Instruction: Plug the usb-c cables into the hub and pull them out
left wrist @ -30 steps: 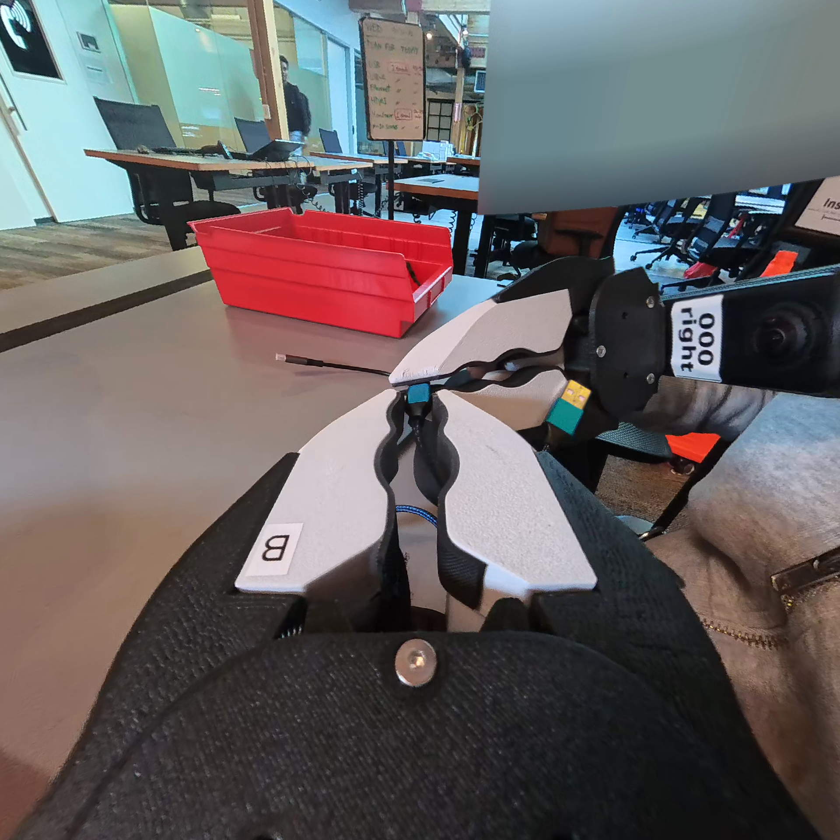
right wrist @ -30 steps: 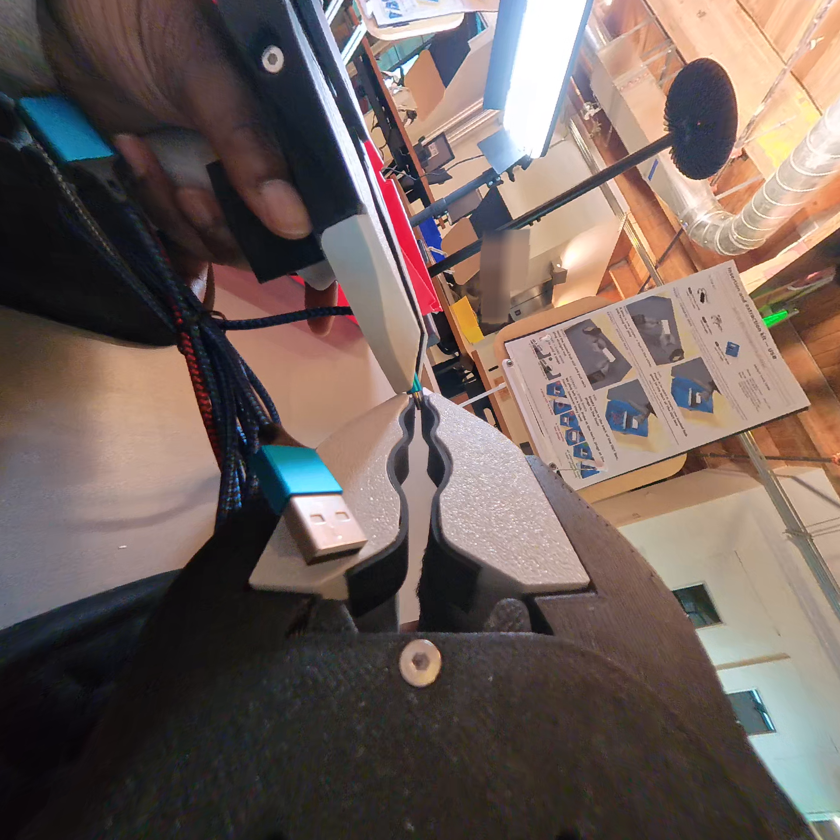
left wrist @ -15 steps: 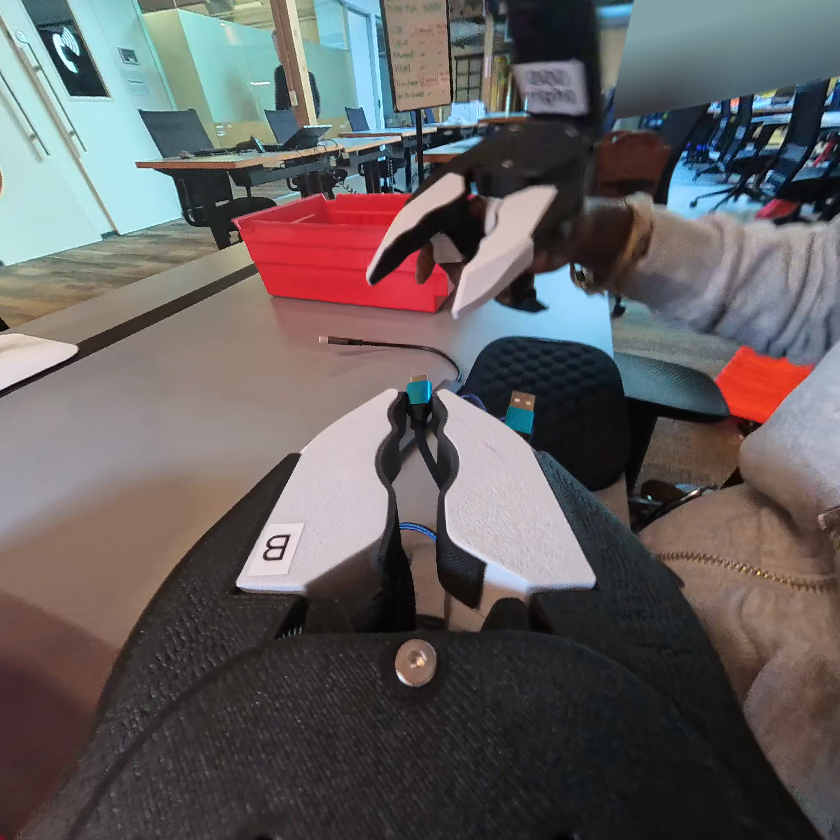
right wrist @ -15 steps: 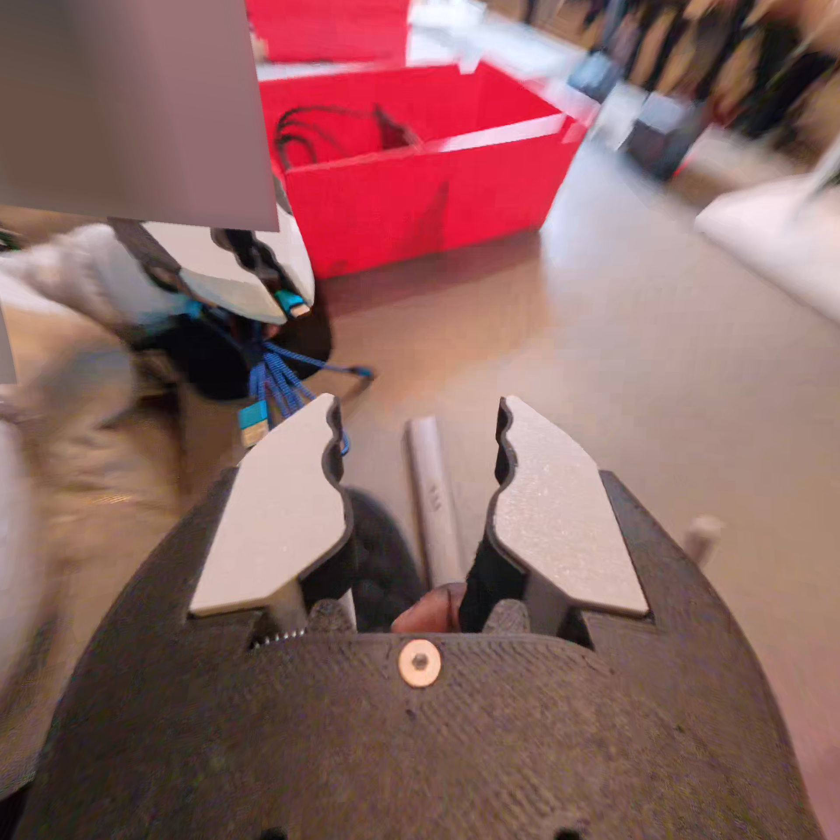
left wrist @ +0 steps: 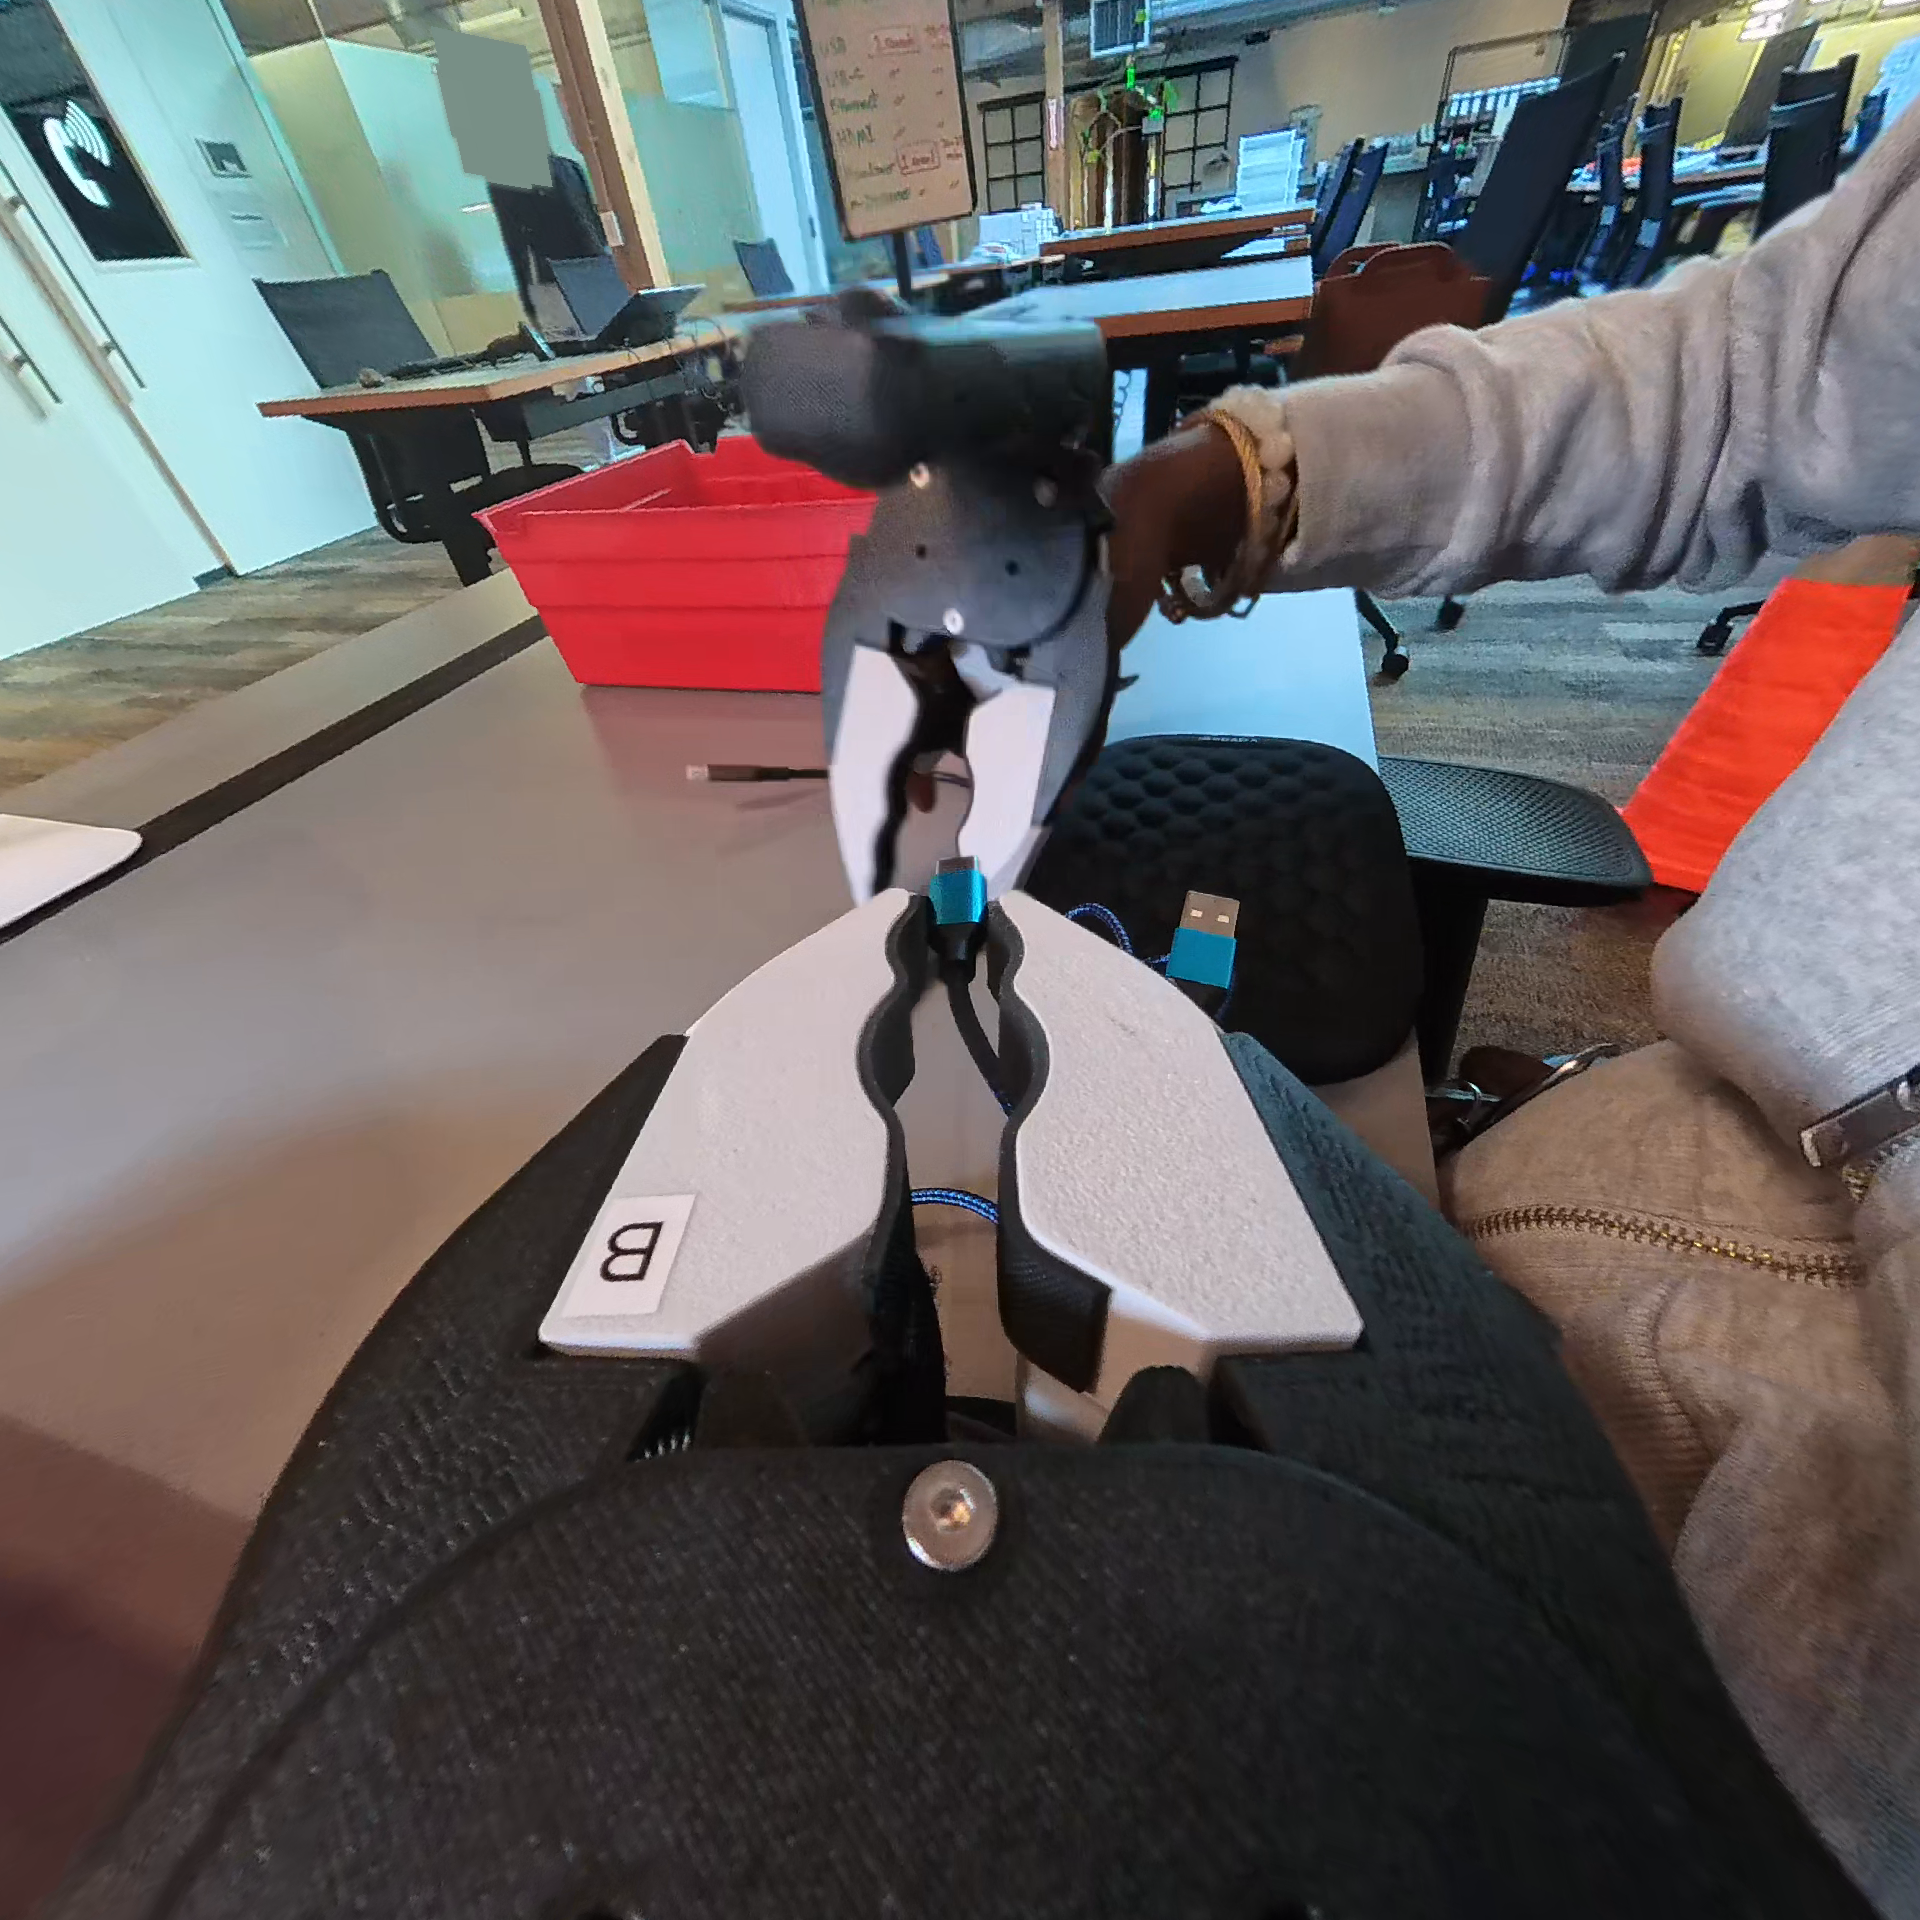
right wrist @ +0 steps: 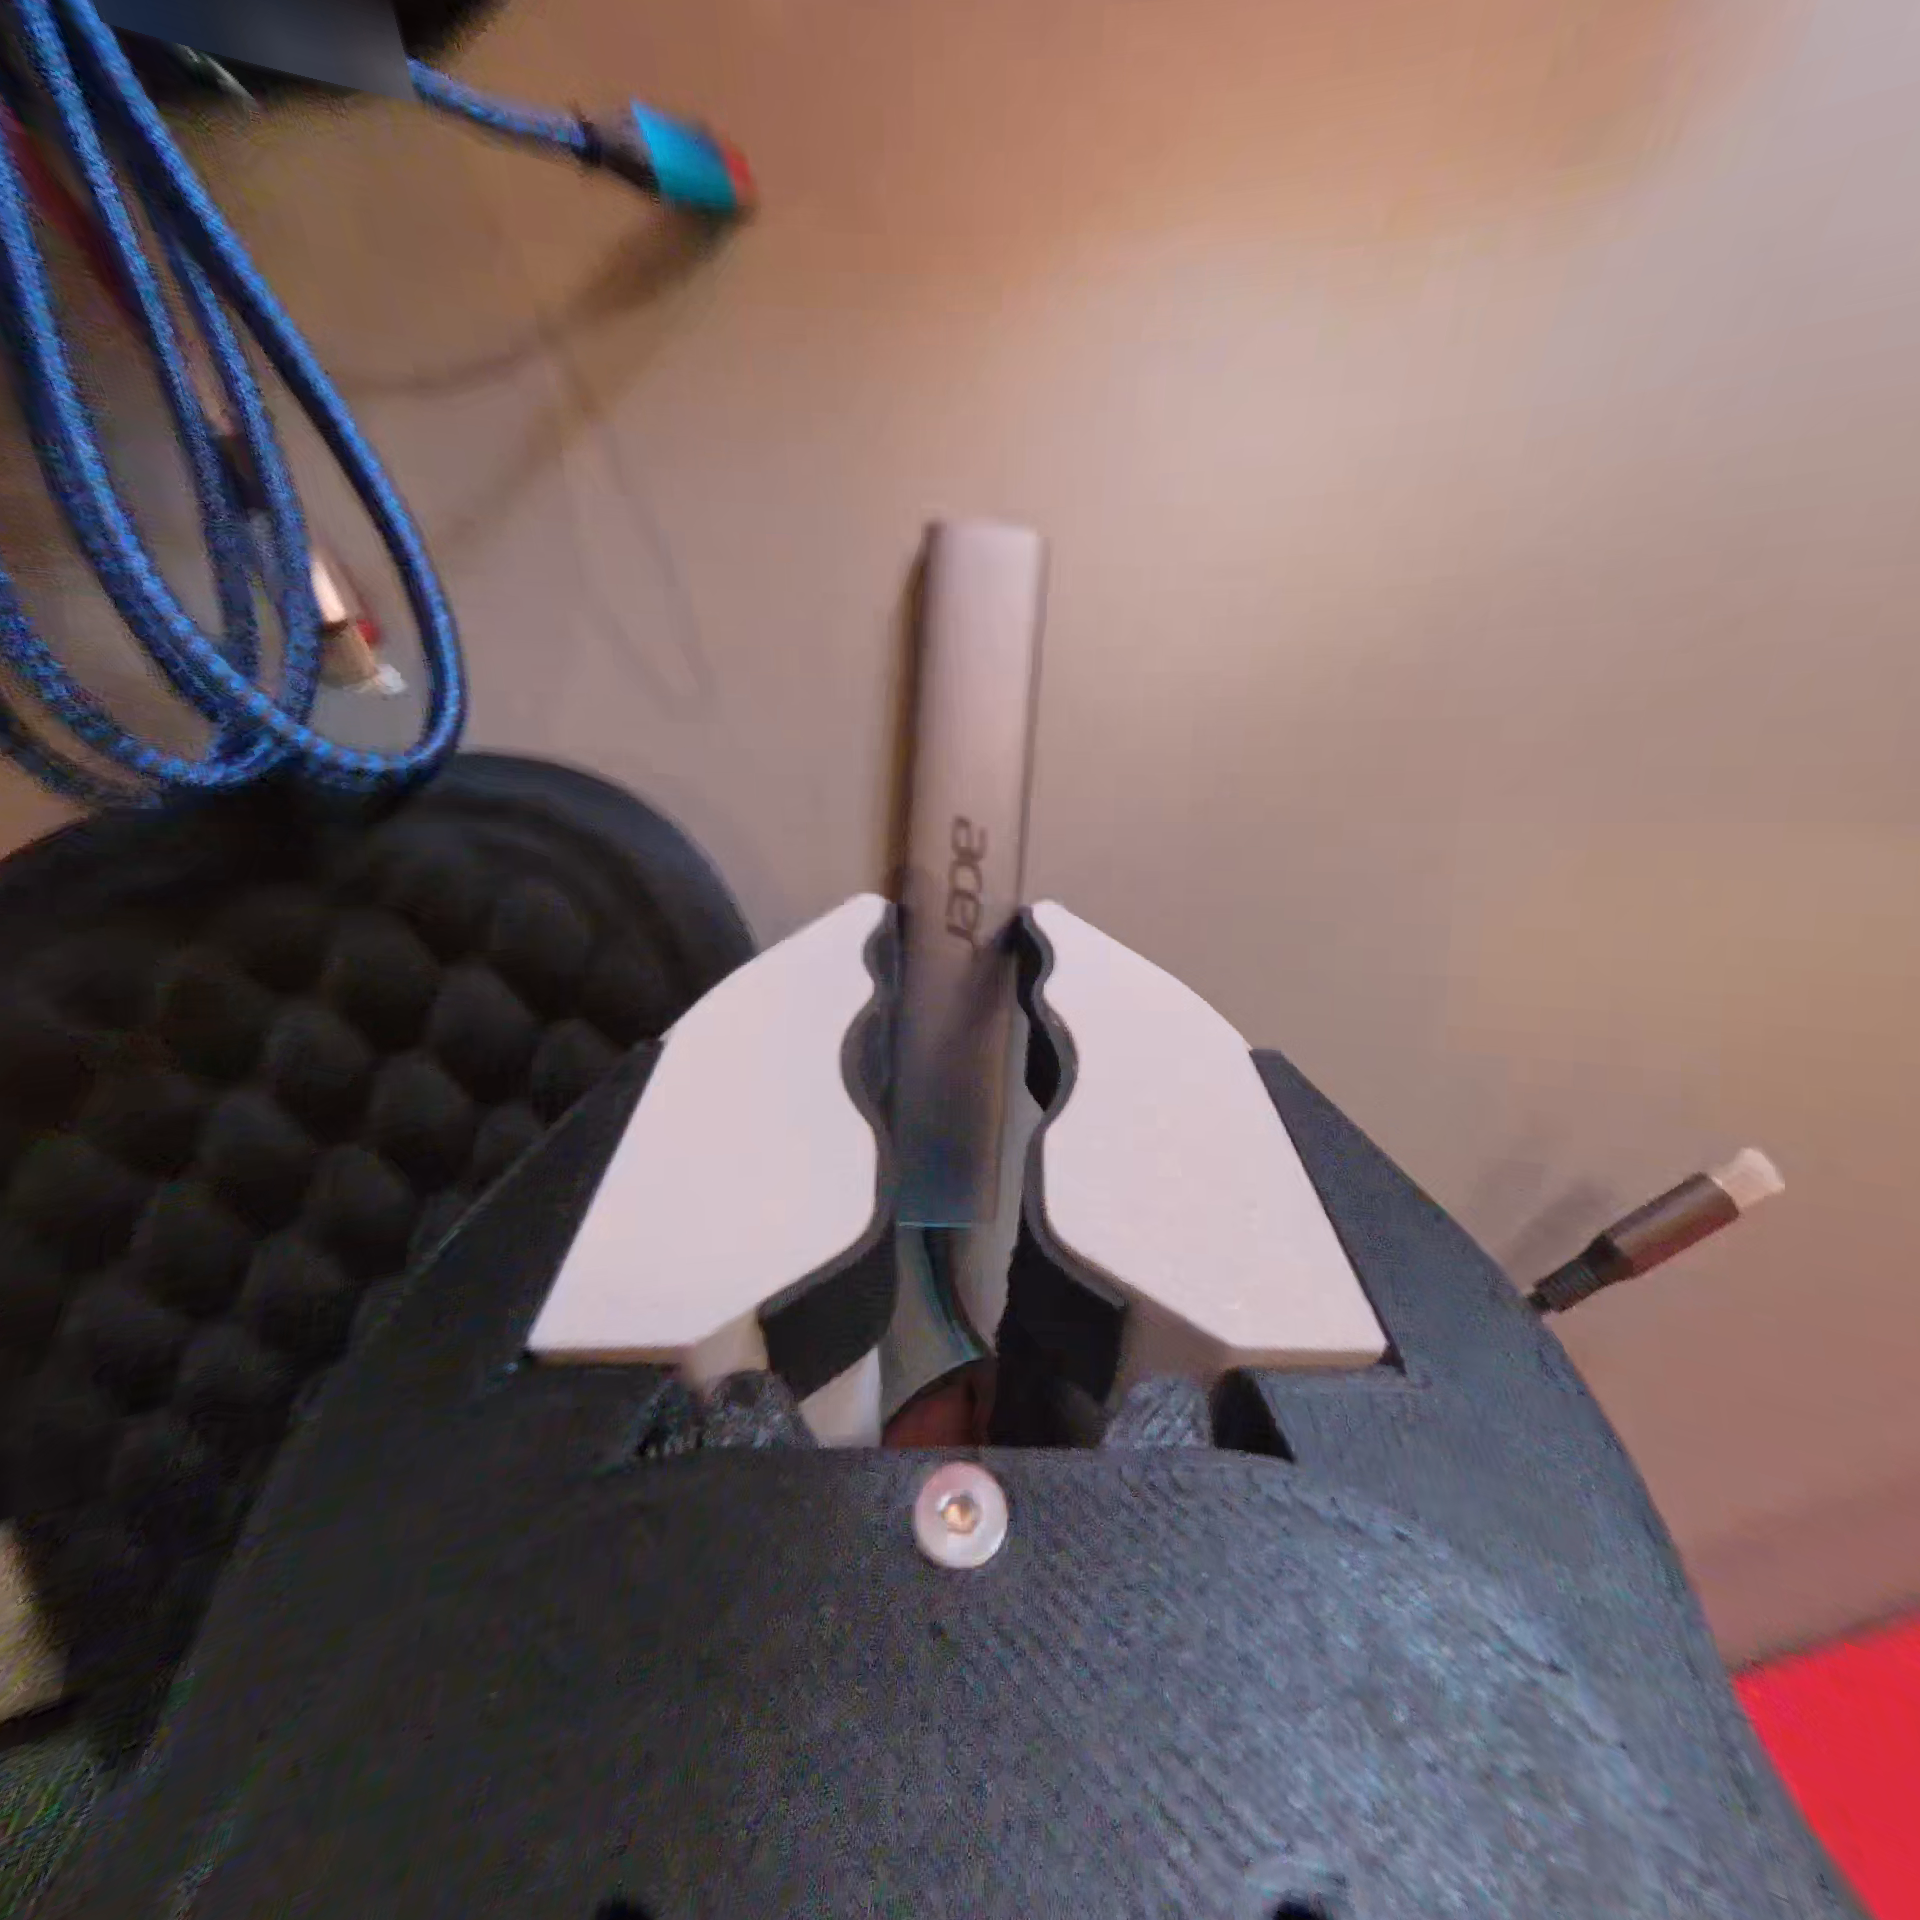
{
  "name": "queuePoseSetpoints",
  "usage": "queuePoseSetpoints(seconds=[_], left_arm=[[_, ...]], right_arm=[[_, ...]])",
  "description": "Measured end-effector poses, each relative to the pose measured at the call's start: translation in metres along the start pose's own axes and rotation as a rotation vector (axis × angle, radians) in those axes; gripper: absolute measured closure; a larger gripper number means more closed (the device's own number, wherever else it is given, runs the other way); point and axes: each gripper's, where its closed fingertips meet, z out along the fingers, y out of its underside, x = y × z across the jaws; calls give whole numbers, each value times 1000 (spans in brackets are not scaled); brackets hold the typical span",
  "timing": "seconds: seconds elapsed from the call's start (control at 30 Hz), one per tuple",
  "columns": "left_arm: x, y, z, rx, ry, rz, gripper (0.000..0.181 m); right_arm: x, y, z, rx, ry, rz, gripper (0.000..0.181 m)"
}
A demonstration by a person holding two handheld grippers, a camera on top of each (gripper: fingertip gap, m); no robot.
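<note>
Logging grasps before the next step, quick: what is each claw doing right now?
Left claw: closed on the teal USB-C plug of the blue braided cable.
Right claw: closed around the grey hub.

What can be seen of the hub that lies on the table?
The hub is a slim, silver-grey bar with rounded edges, probably metal, with dark writing on top. It lies flat on the table, pointing away from the camera. The right hand-held gripper has its fingers on both sides, seemingly touching it. Its near end is hidden between them. No cable is visibly plugged in.
</note>
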Motion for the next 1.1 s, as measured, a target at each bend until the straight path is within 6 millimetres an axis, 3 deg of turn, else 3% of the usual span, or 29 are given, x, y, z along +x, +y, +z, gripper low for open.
queuePoseSetpoints(seconds=[0.1, 0.2, 0.33, 0.4, 0.5, 0.57, 0.63, 0.7, 0.83, 1.1], left_arm=[[-1, -1, -1, 13, -7, 0, 171], [-1, -3, -3, 29, -10, 1, 171], [-1, -3, -3, 31, -14, 10, 170], [-1, -4, -3, 33, -16, 11, 170], [0, -4, -4, 38, -19, 18, 170], [0, -4, -3, 35, -21, 25, 170], [0, -3, -3, 31, -22, 28, 170], [0, -3, -3, 29, -21, 25, 170], [0, -3, -3, 30, -14, 22, 170], [1, -3, -3, 35, -7, 19, 171]], right_arm=[[5, 1, -3, -15, 83, -26, 160], [9, 2, -31, -30, 99, 67, 160], [-18, 4, -67, -93, 70, 151, 160], [-38, 13, -65, -140, 41, 206, 160], [-61, 27, -45, -172, -1, 278, 160], [-62, 27, -43, -141, -11, 304, 157], [-63, 17, -52, -85, -96, 366, 141], [-63, 11, -62, -64, -204, 417, 138], [-62, 20, -62, -113, -424, 556, 143], [-68, 25, -41, -177, -629, 657, 161]])
